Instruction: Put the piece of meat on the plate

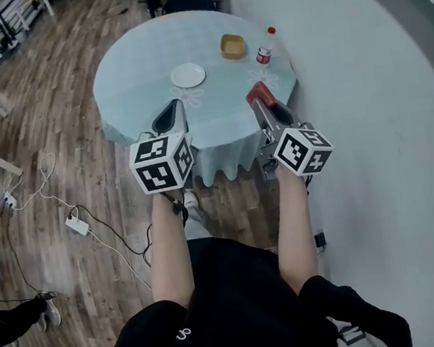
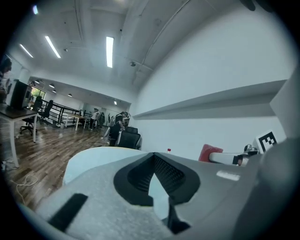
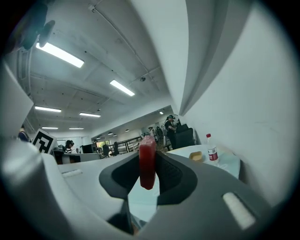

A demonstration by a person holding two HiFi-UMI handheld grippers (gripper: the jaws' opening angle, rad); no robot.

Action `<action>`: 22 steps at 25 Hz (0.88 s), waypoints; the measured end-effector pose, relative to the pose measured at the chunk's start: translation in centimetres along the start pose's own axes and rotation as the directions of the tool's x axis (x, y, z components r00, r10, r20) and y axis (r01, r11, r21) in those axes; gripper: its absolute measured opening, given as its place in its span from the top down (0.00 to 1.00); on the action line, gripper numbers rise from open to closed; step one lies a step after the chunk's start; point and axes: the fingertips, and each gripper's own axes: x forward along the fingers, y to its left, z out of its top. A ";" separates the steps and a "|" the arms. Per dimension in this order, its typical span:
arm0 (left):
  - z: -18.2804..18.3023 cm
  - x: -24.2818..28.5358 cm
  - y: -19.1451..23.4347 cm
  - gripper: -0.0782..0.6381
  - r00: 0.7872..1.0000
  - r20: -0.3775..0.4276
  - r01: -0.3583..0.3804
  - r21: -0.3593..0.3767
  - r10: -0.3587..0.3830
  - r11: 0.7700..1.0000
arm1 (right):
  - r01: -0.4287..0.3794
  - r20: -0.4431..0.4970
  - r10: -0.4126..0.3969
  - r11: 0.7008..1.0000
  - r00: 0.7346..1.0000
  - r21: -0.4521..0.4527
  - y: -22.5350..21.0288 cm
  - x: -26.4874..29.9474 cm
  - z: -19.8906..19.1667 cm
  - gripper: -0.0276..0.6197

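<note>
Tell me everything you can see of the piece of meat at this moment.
The piece of meat is a dark red, flat slab with a smooth, slightly glossy surface; it looks like a toy. It stands upright on edge, clamped between the pads of the right gripper, with its top and bottom ends poking out past them. It is held above the near right part of the round table, apart from the white plate. Nothing else touches it.

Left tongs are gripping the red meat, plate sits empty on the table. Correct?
Not quite: the right tongs grip the red meat, as the right gripper view shows; the left tongs hold nothing. The plate does sit empty on the table.
</note>
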 end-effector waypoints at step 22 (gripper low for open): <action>-12.0 23.9 22.9 0.90 0.974 -0.228 -0.019 -0.089 -0.001 0.996 | 0.080 -0.178 -0.083 0.997 0.981 -0.021 -5.4 28.9 -14.5 0.80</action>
